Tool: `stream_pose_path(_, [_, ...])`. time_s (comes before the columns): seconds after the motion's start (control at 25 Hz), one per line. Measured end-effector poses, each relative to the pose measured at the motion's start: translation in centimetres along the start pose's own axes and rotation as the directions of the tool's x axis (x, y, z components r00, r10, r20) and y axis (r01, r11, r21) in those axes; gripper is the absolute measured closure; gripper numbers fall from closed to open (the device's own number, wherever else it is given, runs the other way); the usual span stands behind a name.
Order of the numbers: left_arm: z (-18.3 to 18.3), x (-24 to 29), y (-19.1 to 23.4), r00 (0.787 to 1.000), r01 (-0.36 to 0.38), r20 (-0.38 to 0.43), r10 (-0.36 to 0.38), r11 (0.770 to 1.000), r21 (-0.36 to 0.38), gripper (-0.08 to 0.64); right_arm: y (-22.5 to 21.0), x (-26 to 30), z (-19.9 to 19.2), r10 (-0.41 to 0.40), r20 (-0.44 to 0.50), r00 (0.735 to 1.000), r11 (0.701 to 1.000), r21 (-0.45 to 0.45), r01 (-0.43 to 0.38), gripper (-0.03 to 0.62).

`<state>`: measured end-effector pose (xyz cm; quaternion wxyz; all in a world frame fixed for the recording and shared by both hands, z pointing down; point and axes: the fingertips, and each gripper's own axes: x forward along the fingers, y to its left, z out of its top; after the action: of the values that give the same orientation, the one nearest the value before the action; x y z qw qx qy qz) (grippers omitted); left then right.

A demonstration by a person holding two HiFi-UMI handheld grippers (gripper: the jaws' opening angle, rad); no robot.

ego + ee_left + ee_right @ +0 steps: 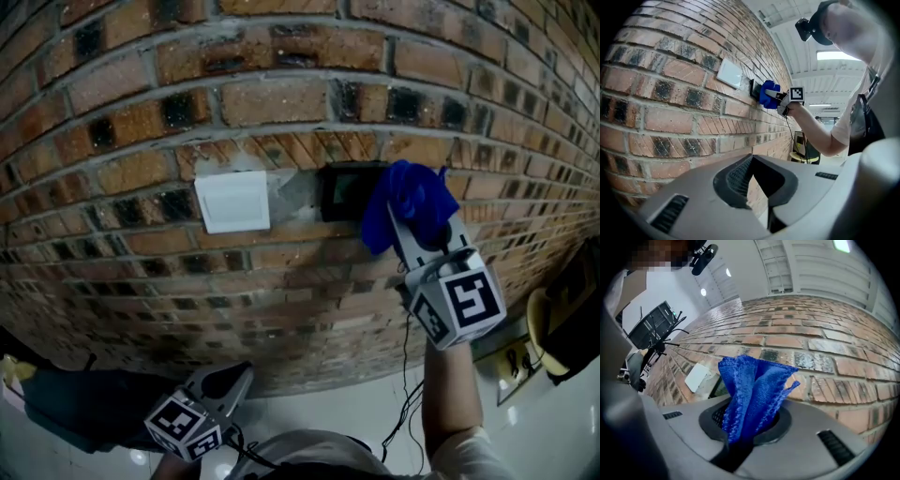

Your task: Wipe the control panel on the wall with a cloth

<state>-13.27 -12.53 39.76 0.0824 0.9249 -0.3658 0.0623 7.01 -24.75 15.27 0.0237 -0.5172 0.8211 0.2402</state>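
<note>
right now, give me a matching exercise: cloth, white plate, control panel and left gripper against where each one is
Things:
1 blue cloth
2 white plate
3 dark control panel
4 left gripper

Places:
A flat on the brick wall, left of the panel
B held low, well below the panel
C clamped in the right gripper's jaws
D set in the wall, cloth at its right edge

Pairs: 1-C, 2-A, 3-D, 4-B

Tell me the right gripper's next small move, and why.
Probably slide the right gripper leftward along the wall. Its jaws are shut on the blue cloth, which sits at the right edge of the dark control panel; most of the panel's face lies uncovered to the left.
</note>
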Motion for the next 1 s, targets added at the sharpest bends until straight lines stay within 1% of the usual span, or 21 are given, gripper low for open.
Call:
stream_pose_path(0.16, [0.1, 0.6, -0.6, 1.0, -0.008, 0.002, 0.008, 1.0, 0.008, 0.568, -2.6, -0.9, -1.3, -0.033, -0.019, 0.999, 0.999, -0.003, 0.033, 0.506])
stream_pose_path(0.28, [0.2, 0.6, -0.9, 1.0, -0.017, 0.004, 0.017, 1.0, 0.004, 0.568, -2.4, -1.8, -0.7, -0.03, 0.002, 1.0, 1.0, -0.007, 0.03, 0.506])
stream_pose_path(0.36, [0.1, 0.6, -0.9, 1.0, -0.022, -0.001, 0.022, 1.0, -0.007, 0.568, -0.1, -2.2, 0.8, 0.015, 0.032, 0.999, 1.0, -0.021, -0.015, 0.506])
stream_pose_path(0.48, [0.1, 0.8, -0.7, 1.0, -0.023, -0.009, 0.023, 1.0, -0.006, 0.568, 4.9, -1.5, 2.7, 0.142, 0.072, 0.987, 0.99, -0.029, -0.14, 0.506])
stream_pose_path(0.56, [0.2, 0.9, -0.8, 1.0, -0.026, -0.007, 0.026, 1.0, -0.008, 0.568, 7.9, -0.1, 3.1, 0.213, 0.077, 0.974, 0.977, -0.046, -0.21, 0.506])
stream_pose_path(0.64, [0.2, 1.0, -1.1, 1.0, -0.028, -0.005, 0.028, 0.999, -0.016, 0.568, 10.0, 1.4, 3.1, 0.248, 0.06, 0.967, 0.968, -0.055, -0.245, 0.506])
stream_pose_path(0.72, [0.1, 0.9, -1.4, 1.0, -0.03, -0.008, 0.029, 0.999, -0.015, 0.568, 11.0, 2.7, 3.1, 0.253, 0.054, 0.966, 0.967, -0.047, -0.251, 0.506])
stream_pose_path(0.8, [-0.2, 0.8, -1.4, 0.999, -0.037, -0.014, 0.037, 0.999, -0.01, 0.568, 11.0, 3.4, 3.3, 0.245, 0.069, 0.967, 0.969, -0.038, -0.242, 0.506])
stream_pose_path(1.0, [-0.6, 0.4, -0.9, 0.998, -0.06, -0.02, 0.06, 0.998, -0.021, 0.568, 8.3, 3.0, 2.5, 0.186, 0.061, 0.981, 0.982, -0.015, -0.186, 0.506])
